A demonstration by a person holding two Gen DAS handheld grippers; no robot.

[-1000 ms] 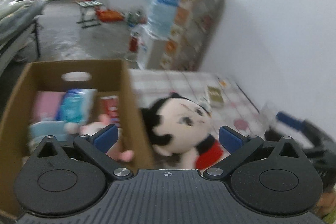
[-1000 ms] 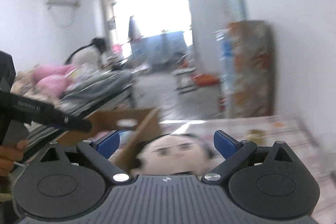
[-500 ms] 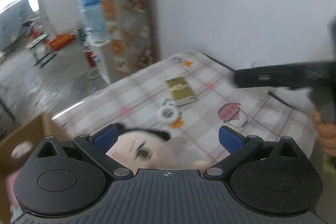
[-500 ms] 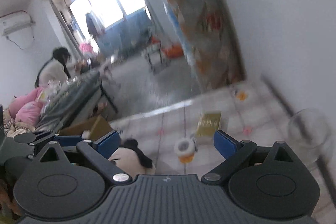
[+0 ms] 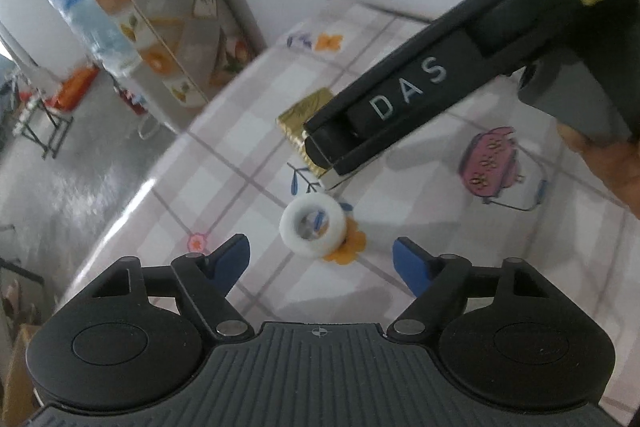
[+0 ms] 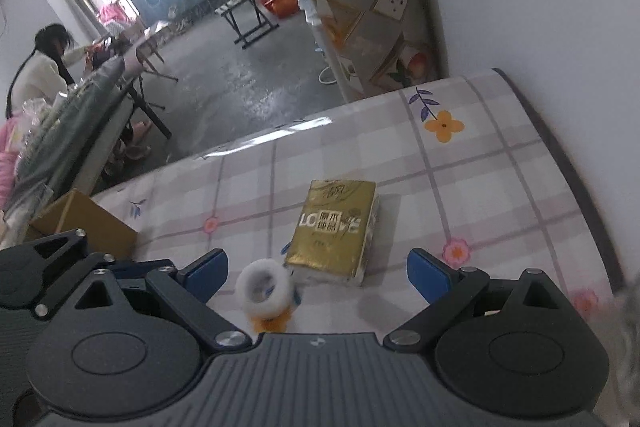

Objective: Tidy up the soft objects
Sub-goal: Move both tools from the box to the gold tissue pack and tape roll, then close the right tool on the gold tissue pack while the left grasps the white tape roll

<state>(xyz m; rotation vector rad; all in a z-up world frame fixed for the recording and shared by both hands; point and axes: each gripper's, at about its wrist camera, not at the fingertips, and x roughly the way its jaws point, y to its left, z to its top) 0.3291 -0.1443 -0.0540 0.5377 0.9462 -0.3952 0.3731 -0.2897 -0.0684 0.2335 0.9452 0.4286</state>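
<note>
- White and ring-shaped, a small soft roll [image 5: 314,229] lies flat on the checked tablecloth [image 5: 248,131], just ahead of the left gripper [image 5: 321,259] and roughly centred between its two blue pads [image 5: 232,257], not touching either
- Left gripper's jaws have just been closing in, yet they stand apart with nothing pressed between them; the roll sits beyond the tips
- Gold-wrapped tissue pack [image 6: 336,229] rests on the cloth just past the roll; in the right wrist view the roll [image 6: 263,287] sits right at the pack's near left corner, whether touching I cannot tell
- Right gripper [image 6: 317,273] has its jaws open and empty; the pack's near end lies between the lines of its blue pads [image 6: 426,275], with the roll nearer the left pad
- Both grippers tilt steeply down toward the table
- In the left wrist view the right gripper's black body, lettered "DAS", reaches in from the upper right, its end over part of the gold pack [image 5: 304,123]
- Part of a hand [image 5: 608,163] grips it at the right edge
- Brown cardboard box [image 6: 86,223] stands at the table's left end, well apart from the roll and pack
</note>
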